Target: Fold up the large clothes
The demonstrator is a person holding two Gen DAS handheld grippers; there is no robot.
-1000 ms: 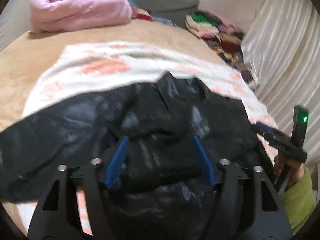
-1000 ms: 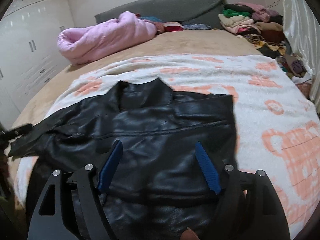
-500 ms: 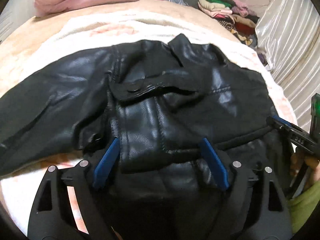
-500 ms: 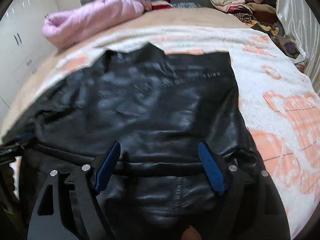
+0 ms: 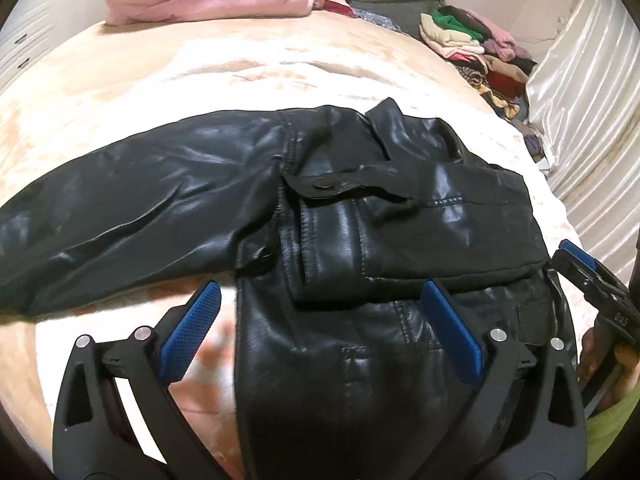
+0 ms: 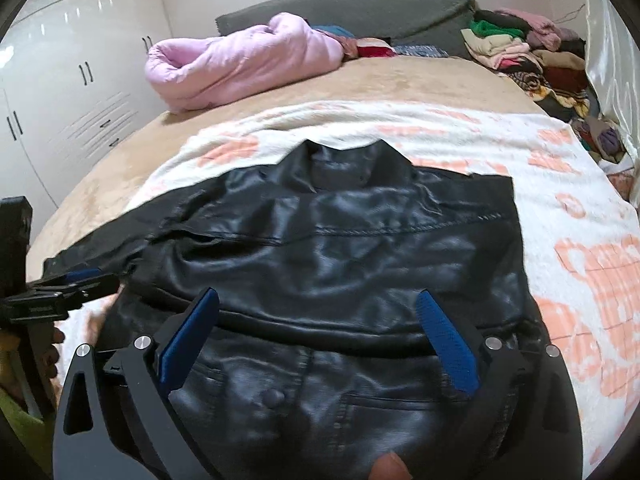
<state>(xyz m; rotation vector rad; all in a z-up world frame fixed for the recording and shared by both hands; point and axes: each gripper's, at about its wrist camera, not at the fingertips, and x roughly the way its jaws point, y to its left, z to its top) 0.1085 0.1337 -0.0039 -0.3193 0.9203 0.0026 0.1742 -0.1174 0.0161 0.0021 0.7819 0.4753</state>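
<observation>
A black leather jacket (image 5: pixel 360 216) lies on a white and orange blanket (image 5: pixel 248 76) on the bed, collar at the far side, one sleeve stretched out to the left. It also shows in the right wrist view (image 6: pixel 352 248), right side folded in to a straight edge. My left gripper (image 5: pixel 320 332) is open and empty, low over the jacket's near left part. My right gripper (image 6: pixel 320 340) is open and empty over the near hem. The right gripper shows at the right edge of the left wrist view (image 5: pixel 588 276).
A pink quilt (image 6: pixel 240 64) lies at the bed's far side by a grey headboard (image 6: pixel 360 8). A heap of folded clothes (image 6: pixel 528 56) sits at the far right by a curtain (image 5: pixel 584 100). White wardrobes (image 6: pixel 64 80) stand at the left.
Both grippers dropped close over the jacket and then drew back toward the near side. The jacket lies flatter, with its left sleeve spread out.
</observation>
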